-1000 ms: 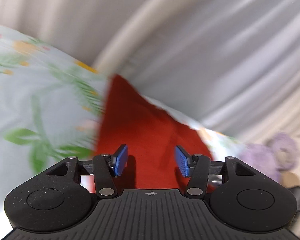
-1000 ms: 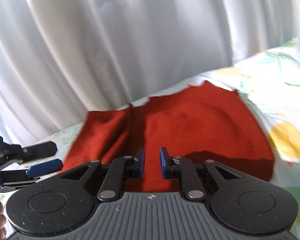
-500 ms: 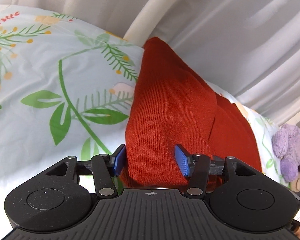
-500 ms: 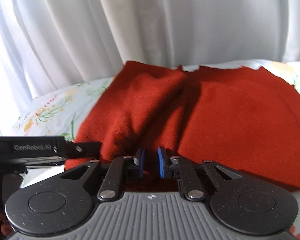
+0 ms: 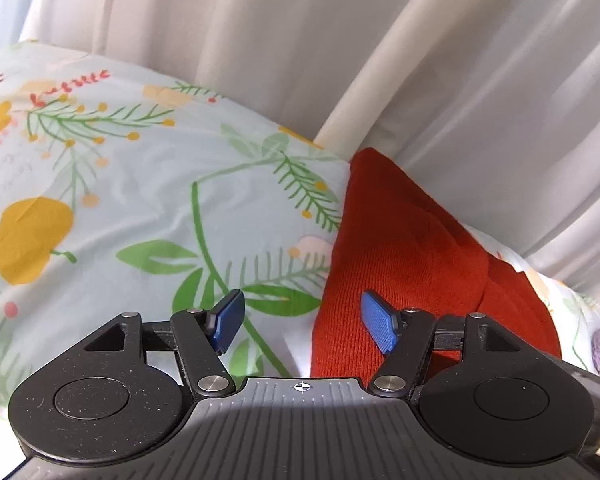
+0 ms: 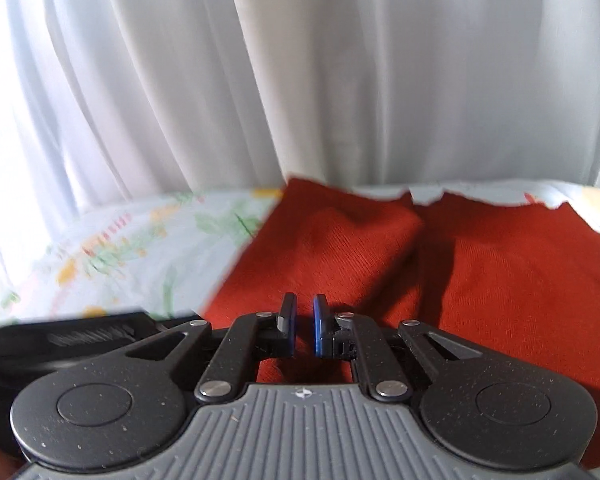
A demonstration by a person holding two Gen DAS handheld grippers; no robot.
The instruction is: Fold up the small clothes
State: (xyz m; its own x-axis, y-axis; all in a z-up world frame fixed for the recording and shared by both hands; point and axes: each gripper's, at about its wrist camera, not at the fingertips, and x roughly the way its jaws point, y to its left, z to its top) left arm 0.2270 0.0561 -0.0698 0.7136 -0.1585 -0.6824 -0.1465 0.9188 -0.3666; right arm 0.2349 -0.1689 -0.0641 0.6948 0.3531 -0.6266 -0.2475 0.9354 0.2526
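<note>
Left gripper (image 5: 302,322) gapes, empty, at the red knit garment (image 5: 404,256)'s edge; your right gripper (image 6: 304,326), nearly clenched, seems to pinch a fold, probably anchoring it.

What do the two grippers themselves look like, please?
Both match: the left gripper and right gripper have speckled black bodies with two round discs, silver pivot pins, black linkage arms, blue textured pads and a ribbed grey centre plate bearing a small crosshair mark.

Left gripper (image 5: 302,322) has its fingers spread wide; right gripper (image 6: 303,322) has its fingers nearly together.
</note>
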